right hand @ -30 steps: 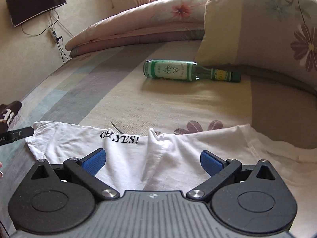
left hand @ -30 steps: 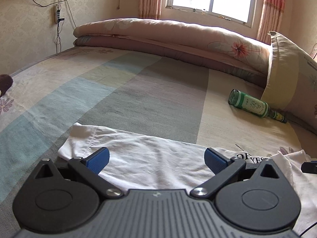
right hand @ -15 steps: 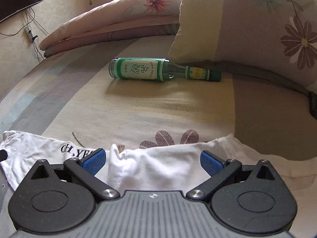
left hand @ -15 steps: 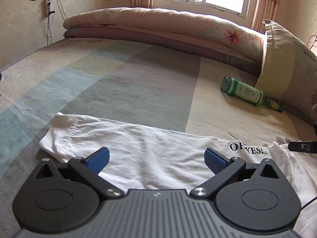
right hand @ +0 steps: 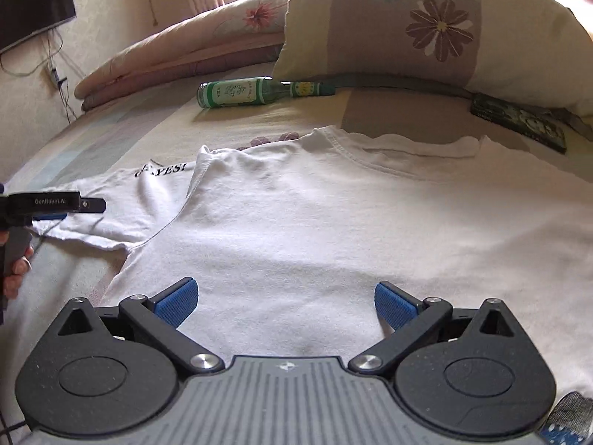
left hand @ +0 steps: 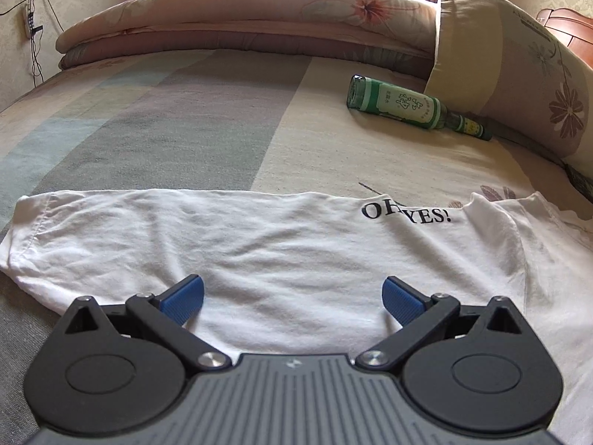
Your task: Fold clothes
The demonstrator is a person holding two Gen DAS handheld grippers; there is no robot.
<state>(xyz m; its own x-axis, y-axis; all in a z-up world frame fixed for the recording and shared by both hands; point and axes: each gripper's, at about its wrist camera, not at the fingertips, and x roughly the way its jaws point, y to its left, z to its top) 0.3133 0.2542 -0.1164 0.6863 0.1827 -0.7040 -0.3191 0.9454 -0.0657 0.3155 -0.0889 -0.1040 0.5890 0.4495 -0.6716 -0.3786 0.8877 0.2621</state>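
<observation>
A white T-shirt (left hand: pixel 259 244) with black "OH,YES!" lettering (left hand: pixel 406 215) lies spread on the bed. My left gripper (left hand: pixel 292 294) hovers open over its left part, nothing between the blue pads. In the right wrist view the same T-shirt (right hand: pixel 333 222) fills the middle, its collar (right hand: pixel 400 155) toward the pillow and a sleeve folded over near the lettering. My right gripper (right hand: pixel 285 298) is open above the shirt's body, holding nothing. The left gripper (right hand: pixel 55 204) shows at that view's left edge, held by a hand (right hand: pixel 15 270).
A green glass bottle (left hand: pixel 411 107) lies on the striped bedsheet (left hand: pixel 166 122) beyond the shirt, against a floral pillow (left hand: pixel 519 74). A rolled quilt (left hand: pixel 241 26) runs along the far side. A dark flat packet (right hand: pixel 519 122) lies under the pillow edge. A grey cloth (right hand: pixel 570 415) sits at bottom right.
Both grippers have pulled back and risen from the shirt, so more of it shows. The right view has swung right, toward the collar. Both stay open.
</observation>
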